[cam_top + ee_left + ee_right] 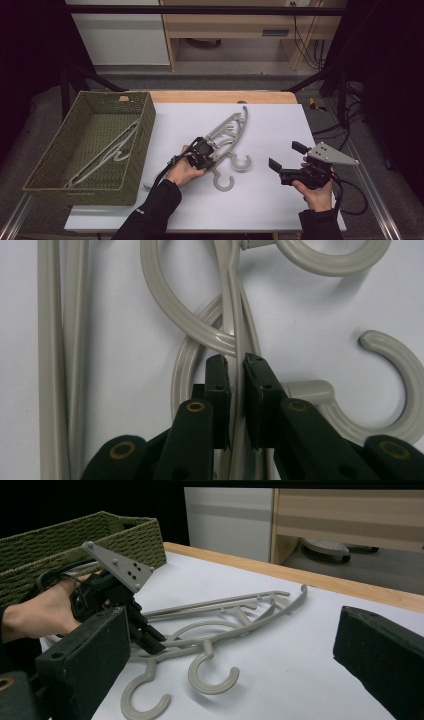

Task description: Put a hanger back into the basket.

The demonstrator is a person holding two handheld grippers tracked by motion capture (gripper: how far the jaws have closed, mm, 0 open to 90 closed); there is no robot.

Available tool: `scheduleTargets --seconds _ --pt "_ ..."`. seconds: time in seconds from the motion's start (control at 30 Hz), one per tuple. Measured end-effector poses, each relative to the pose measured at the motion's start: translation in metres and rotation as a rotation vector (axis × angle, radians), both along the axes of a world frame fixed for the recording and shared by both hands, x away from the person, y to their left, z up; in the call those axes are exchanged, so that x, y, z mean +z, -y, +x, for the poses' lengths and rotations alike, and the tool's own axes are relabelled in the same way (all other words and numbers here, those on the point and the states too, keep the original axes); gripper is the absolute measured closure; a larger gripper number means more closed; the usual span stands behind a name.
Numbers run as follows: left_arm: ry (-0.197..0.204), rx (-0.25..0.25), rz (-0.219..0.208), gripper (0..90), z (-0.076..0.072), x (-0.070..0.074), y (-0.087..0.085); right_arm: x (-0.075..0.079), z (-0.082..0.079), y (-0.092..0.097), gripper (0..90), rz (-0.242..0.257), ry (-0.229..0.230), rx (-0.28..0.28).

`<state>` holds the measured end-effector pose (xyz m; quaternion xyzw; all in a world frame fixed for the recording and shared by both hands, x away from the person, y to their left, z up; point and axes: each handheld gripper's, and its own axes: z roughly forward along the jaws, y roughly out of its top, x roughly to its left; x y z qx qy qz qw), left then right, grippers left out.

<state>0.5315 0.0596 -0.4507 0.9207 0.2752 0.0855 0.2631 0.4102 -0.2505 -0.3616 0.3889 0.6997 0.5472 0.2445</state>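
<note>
A white table (280, 200) is sitting on grey flooring, a green woven basket (135, 150) lying at centre-left. The left gripper (236, 371) is clamping the grey hangers (227, 131) at frame centre; the right gripper (285, 156), lower right, is idling with jaws apart, well clear.

The two pale grey plastic clothes hangers (235, 305) on the table look smooth with a soft sheen, their moulded ribs catching light. The white tabletop (270, 130) is matt and even, edged at the far side by a light wooden strip (320, 577). The olive-green woven basket (55, 155) has a coarse, ribbed weave. The left gripper (236, 370) has matt black plastic jaws with brass-coloured rivets and rough-edged pads
</note>
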Motion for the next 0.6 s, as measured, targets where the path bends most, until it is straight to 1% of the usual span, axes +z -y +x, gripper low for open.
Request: scheduleTargets --seconds 0.03,0.1,0.13,0.2,0.37,0.4,0.47,0.53,0.57,0.6 --pt "0.009 0.000 -0.002 81.8 -0.001 0.000 0.000 0.000 0.000 0.000 2.0 0.000 0.002 -0.001" --pt "0.017 0.006 -0.032 81.8 -0.002 0.003 -0.001 0.000 0.000 0.001 2.0 0.000 0.001 -0.001" --pt "0.024 0.008 -0.040 81.9 -0.003 0.004 -0.002 0.000 0.000 0.001 2.0 0.001 0.004 -0.003" --pt "0.030 0.019 -0.067 82.0 -0.003 0.009 -0.005 0.000 0.000 0.001 2.0 0.003 0.001 -0.003" --pt "0.063 0.031 -0.112 82.0 -0.006 0.024 -0.014 0.000 0.000 0.001 2.0 0.004 0.001 -0.006" --pt "0.056 0.028 -0.123 82.0 -0.007 0.027 -0.016 0.000 0.000 0.001 2.0 0.003 0.000 -0.006" --pt "0.057 0.040 -0.157 82.0 -0.010 0.034 -0.020 0.000 0.000 0.001 2.0 0.001 0.001 -0.005" --pt "0.064 0.039 -0.185 82.0 -0.012 0.041 -0.023 0.000 0.000 0.001 2.0 0.001 0.002 -0.005" --pt "0.063 0.039 -0.207 82.0 -0.014 0.044 -0.025 0.000 0.000 0.001 2.0 0.001 0.002 -0.005" --pt "0.068 0.039 -0.213 82.0 -0.015 0.049 -0.027 0.000 0.000 0.001 2.0 0.001 0.000 -0.006"
